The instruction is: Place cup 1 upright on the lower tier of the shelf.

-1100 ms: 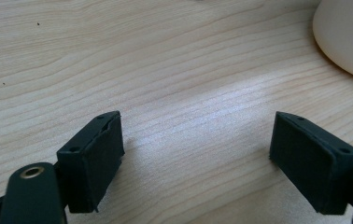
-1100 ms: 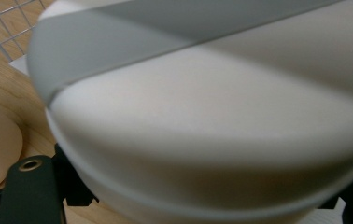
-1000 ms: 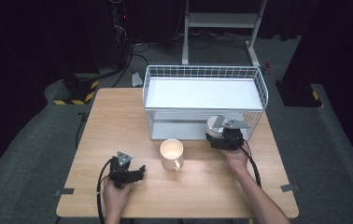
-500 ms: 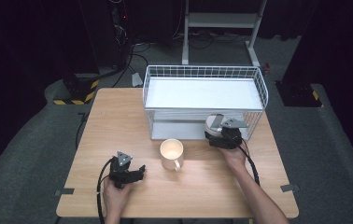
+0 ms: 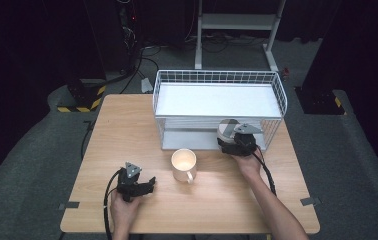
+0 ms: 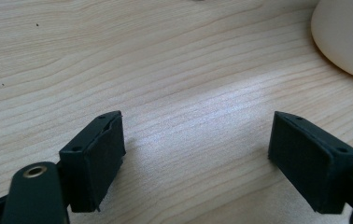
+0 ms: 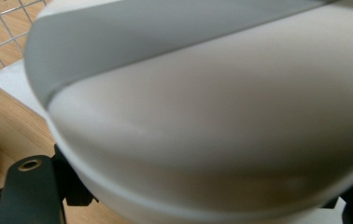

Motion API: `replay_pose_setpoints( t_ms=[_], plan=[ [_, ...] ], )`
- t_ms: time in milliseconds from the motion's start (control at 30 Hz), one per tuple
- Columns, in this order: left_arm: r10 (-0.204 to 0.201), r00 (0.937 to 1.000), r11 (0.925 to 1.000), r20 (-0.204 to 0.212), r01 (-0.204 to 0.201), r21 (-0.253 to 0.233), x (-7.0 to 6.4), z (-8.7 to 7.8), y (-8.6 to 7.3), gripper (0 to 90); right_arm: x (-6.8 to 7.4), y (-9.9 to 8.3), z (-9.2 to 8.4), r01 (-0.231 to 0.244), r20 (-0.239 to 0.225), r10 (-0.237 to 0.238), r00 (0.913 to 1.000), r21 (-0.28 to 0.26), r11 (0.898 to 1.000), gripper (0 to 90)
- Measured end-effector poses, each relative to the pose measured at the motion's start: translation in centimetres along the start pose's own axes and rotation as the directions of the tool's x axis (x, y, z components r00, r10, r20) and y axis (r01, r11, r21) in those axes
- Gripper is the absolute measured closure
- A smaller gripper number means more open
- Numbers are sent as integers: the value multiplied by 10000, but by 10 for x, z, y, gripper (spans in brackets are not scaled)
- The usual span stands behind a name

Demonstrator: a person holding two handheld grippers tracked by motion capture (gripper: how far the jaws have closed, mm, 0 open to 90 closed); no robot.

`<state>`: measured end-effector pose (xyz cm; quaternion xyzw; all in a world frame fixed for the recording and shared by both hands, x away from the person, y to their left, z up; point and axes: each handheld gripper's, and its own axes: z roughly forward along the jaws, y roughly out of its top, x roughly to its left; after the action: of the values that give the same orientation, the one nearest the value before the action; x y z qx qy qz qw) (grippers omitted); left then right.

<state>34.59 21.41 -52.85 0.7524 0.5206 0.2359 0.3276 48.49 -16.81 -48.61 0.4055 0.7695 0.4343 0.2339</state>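
My right gripper (image 5: 231, 136) is shut on a round grey-and-white bowl (image 5: 225, 128), held at the front of a white wire rack (image 5: 218, 74), close to its lower shelf. In the right gripper view the bowl (image 7: 202, 116) sits tilted between the jaws of this gripper (image 7: 207, 198). A cream mug (image 5: 184, 164) stands upright mid-table with its handle towards the person. Left of the mug, my left gripper (image 5: 150, 184) rests low over the wooden table (image 5: 127, 130), open, with bare wood between its jaws. In the left gripper view, the mug (image 6: 347, 37) lies beyond that gripper (image 6: 198, 144), to the upper right.
The two-tier rack takes up the far right half of the table, and its white shelves (image 5: 212, 100) hold nothing. Cables trail from both grippers towards the near edge. Dark floor, a metal stand (image 5: 237, 30) and striped blocks (image 5: 79, 102) lie beyond the table.
My right gripper has edged slightly away from the person and left, towards the rack, with the bowl still in it. The left gripper and the mug have stayed put.
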Motion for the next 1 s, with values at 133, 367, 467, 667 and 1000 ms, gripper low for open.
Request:
replay_pose_setpoints(
  t_ms=[133,367,467,667,1000],
  plan=[
    [-7,10000,10000,-1,7,-1,0,0,0,186,-2,-1,3,-14,10,15,10000,-169,9999,187],
    [-1,10000,10000,0,1,-1,0,0,0,186,-3,-1,5,-126,15,126,9999,-282,9995,186],
    [-5,10000,10000,1,5,-1,0,0,0,186,-3,-1,5,-63,11,63,10000,-284,9996,184],
    [-6,10000,10000,-1,6,-4,0,0,0,186,-5,-2,5,-290,-224,286,9993,-145,9995,119],
    [-3,10000,10000,0,3,-1,0,0,0,186,-5,-3,2,-272,-323,277,9991,157,9995,110]
  ],
)
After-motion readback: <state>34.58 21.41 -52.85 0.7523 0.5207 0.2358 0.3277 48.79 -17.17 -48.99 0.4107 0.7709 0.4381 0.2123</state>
